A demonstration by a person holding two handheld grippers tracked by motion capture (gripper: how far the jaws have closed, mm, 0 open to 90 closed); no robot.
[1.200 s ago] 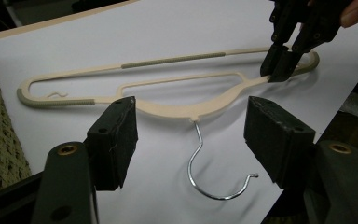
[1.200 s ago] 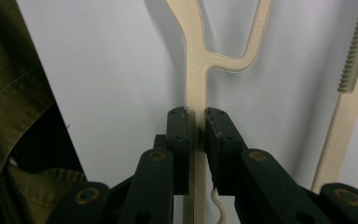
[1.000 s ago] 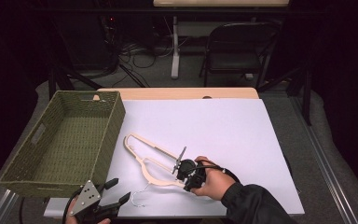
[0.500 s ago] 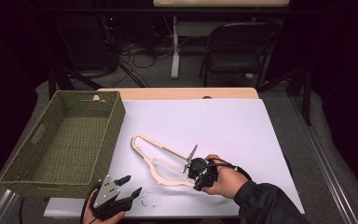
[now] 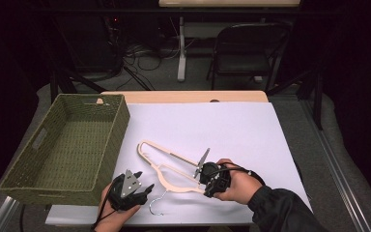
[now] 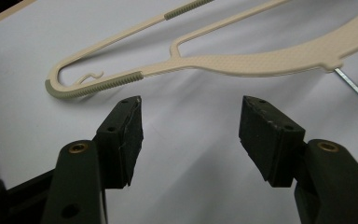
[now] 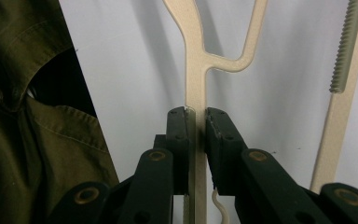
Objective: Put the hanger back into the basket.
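Observation:
A cream plastic hanger (image 5: 171, 170) with a metal hook (image 5: 156, 203) lies on the white table cover. My right gripper (image 5: 204, 170) is shut on one arm of it; in the right gripper view the pads (image 7: 179, 128) pinch the cream bar (image 7: 196, 79). My left gripper (image 5: 142, 189) sits at the front edge, just left of the hook. It is open, with bare cover between the jaws, which have just been opening. In the left gripper view (image 6: 191, 135) the hanger (image 6: 242, 60) lies just beyond the tips and the hook wire (image 6: 356, 93) runs off at right.
A green woven basket (image 5: 113, 145) stands at the table's left, close to the hanger's far end. The white cover (image 5: 241, 130) stretches to the right and back. Olive cloth (image 7: 28, 126) hangs beside the right gripper. A folding chair (image 5: 251, 53) stands behind the table.
My left gripper has moved right and forward onto the table, toward the hanger's hook. The right gripper and the hanger have shifted slightly to the right.

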